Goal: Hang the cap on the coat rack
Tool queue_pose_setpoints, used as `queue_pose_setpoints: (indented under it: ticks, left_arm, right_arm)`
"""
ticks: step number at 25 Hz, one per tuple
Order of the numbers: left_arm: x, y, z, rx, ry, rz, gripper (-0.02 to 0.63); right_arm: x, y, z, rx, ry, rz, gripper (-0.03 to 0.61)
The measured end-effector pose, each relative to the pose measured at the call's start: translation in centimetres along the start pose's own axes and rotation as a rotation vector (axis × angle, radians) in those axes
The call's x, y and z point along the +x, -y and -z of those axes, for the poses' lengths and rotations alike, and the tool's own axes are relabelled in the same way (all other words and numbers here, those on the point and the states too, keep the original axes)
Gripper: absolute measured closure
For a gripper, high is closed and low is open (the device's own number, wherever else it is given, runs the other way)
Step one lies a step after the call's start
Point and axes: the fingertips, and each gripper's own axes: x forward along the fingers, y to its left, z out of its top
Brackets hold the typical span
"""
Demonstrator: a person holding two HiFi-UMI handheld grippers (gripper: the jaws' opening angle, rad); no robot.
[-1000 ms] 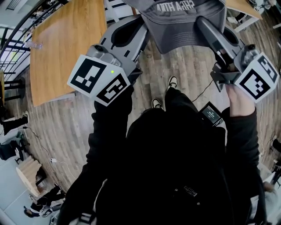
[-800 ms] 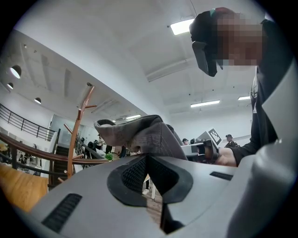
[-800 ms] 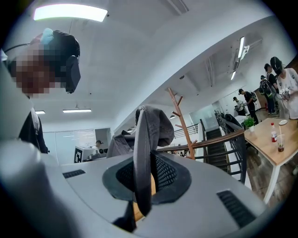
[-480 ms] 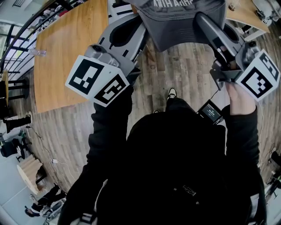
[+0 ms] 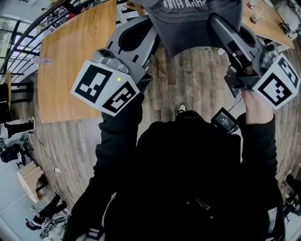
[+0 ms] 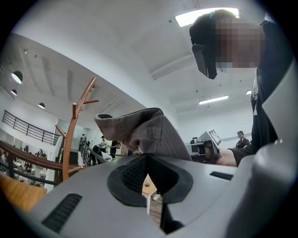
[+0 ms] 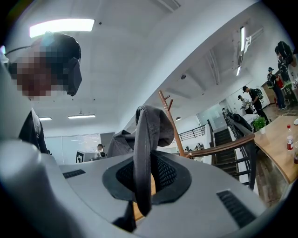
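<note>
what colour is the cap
The cap is dark grey with white lettering, clearest in the head view.

Cap lettering: I see white capitals on the grey cap [image 5: 197,21] at the top centre of the head view. They are upside down and cut by the frame edge, and I cannot make out the word.
Left marker cube [image 5: 106,88]: black-and-white square patterns only, no letters or digits I can read.
Right marker cube [image 5: 276,84]: the same kind of pattern, at the upper right.
Chest print: a small pale mark on the black top [image 5: 203,204], lower centre, too small for me to read.
Small screen device [image 5: 225,121]: right of centre, nothing legible.
Gripper views: I find no readable text in either.
</note>
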Motion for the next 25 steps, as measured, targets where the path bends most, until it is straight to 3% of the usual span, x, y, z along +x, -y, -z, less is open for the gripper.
queue_pose_setpoints:
  ticks: [11, 15, 25]
  left_arm:
    - [2.2, 4.2, 2.0, -0.002, -0.043, -0.003, 0.609]
    - [2.8, 2.9, 1.3, 0.011, -0.039, 0.011, 0.609]
    - [3.5, 2.7, 0.5, 0.046, -0.010, 0.125, 0.609]
  right_arm:
    - [-4.6, 2.0, 1.1, 0.049, 0.006, -0.017, 0.540]
    - [-3.6, 2.8, 0.3, 0.037, 0.016, -0.008, 0.540]
    - [-4.1, 1.7, -0.7, -0.014, 0.077, 0.041, 0.540]
